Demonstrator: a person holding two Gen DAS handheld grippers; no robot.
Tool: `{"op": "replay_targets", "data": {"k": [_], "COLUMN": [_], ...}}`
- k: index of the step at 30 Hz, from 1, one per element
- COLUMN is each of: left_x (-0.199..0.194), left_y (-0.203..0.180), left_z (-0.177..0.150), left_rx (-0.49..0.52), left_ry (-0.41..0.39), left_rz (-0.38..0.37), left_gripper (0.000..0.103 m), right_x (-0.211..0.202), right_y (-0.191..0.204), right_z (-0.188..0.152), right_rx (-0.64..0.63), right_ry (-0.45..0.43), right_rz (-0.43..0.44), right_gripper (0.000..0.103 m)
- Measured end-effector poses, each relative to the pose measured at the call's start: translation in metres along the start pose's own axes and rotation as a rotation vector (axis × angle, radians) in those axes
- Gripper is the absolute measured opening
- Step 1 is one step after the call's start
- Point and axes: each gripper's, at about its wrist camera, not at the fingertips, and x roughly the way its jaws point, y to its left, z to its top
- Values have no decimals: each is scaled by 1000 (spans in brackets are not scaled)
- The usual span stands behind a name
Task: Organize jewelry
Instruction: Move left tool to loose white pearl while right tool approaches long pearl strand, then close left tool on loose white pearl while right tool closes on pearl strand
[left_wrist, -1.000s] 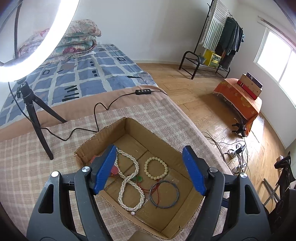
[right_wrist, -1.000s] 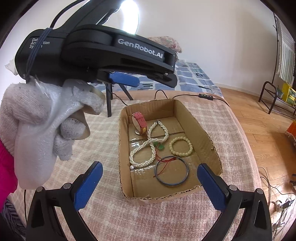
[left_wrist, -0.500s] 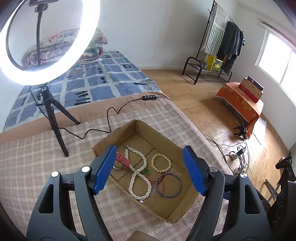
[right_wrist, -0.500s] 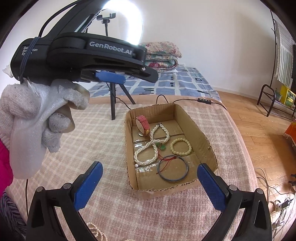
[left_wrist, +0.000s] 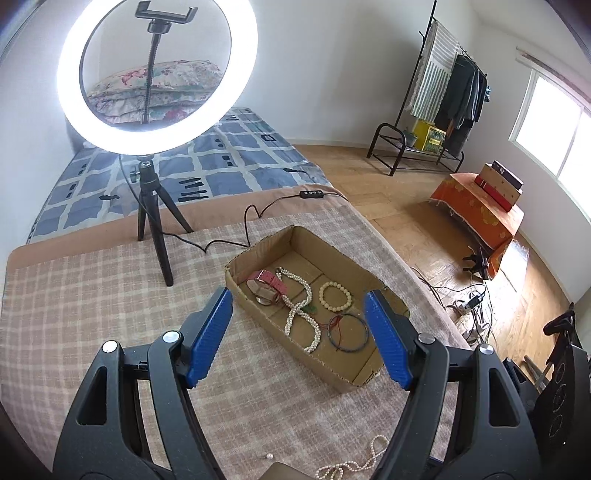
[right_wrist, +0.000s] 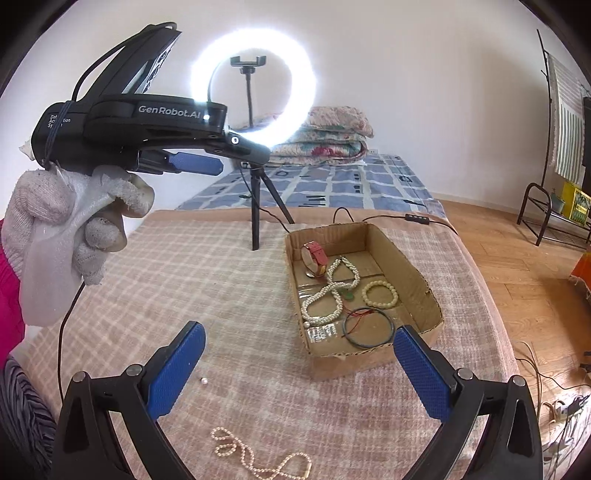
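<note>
A shallow cardboard box (left_wrist: 369, 275) (right_wrist: 410, 266) lies on the checked cloth. Inside it are a pink-strapped watch (left_wrist: 267, 282) (right_wrist: 316, 254), a long pearl necklace (left_wrist: 299, 314) (right_wrist: 330, 291), a cream bead bracelet (left_wrist: 335, 295) (right_wrist: 379, 294) and a dark bangle (left_wrist: 349, 332) (right_wrist: 368, 326) with a red thread. A thin pearl chain (left_wrist: 354, 463) (right_wrist: 258, 458) and one loose pearl (left_wrist: 269, 456) (right_wrist: 202, 380) lie on the cloth in front of the box. My left gripper (left_wrist: 299, 332) hangs open above the box's near side, empty. My right gripper (right_wrist: 299, 363) is open too, empty, short of the box.
A lit ring light (left_wrist: 155, 74) (right_wrist: 253, 88) on a black tripod stands on the cloth behind the box; its cable (left_wrist: 255, 214) runs past the box. A gloved hand (right_wrist: 74, 229) holds the left gripper at the left. The cloth's right edge drops to a wooden floor (left_wrist: 424, 229).
Both grippers have pulled back and risen away from the box, so it looks smaller and farther. The thin pearl chain and loose pearl have come into view at the bottom.
</note>
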Motion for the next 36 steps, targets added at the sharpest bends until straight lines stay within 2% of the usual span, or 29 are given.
{"op": "replay_targets", "data": {"k": [3, 7, 14, 16, 18, 20, 22, 26, 29, 32, 36], "left_x": [-10, -17, -13, -8, -1, 7, 13, 24, 30, 37, 50], "left_y": [8, 15, 24, 25, 25, 25, 26, 30, 25, 18, 14], "left_z": [-14, -38, -84, -98, -112, -126, -139, -159, -168, -176, -187], "left_rx": [-5, 5, 2, -4, -2, 14, 39, 102, 195, 283, 350], "left_ry": [17, 51, 142, 167, 200, 245, 281, 337, 370, 395, 427], "left_rz": [-7, -20, -56, -67, -81, -90, -95, -105, -100, -89, -79], "left_gripper": [76, 76, 76, 76, 69, 52, 44, 42, 32, 32, 32], "right_x": [-6, -11, -2, 4, 11, 16, 19, 23, 26, 30, 41], "right_y": [11, 24, 39, 41, 43, 44, 44, 40, 39, 40, 43], "right_z": [-12, -27, -57, -66, -75, -83, -90, -99, -104, -106, -107], "right_rx": [-32, -95, -206, -220, -237, -254, -263, -269, -280, -306, -342], "right_ry": [5, 42, 186, 236, 283, 320, 344, 379, 398, 411, 427], "right_rz": [29, 55, 146, 166, 178, 194, 209, 221, 230, 234, 227], "right_gripper": [103, 95, 77, 75, 71, 63, 58, 51, 43, 42, 41]}}
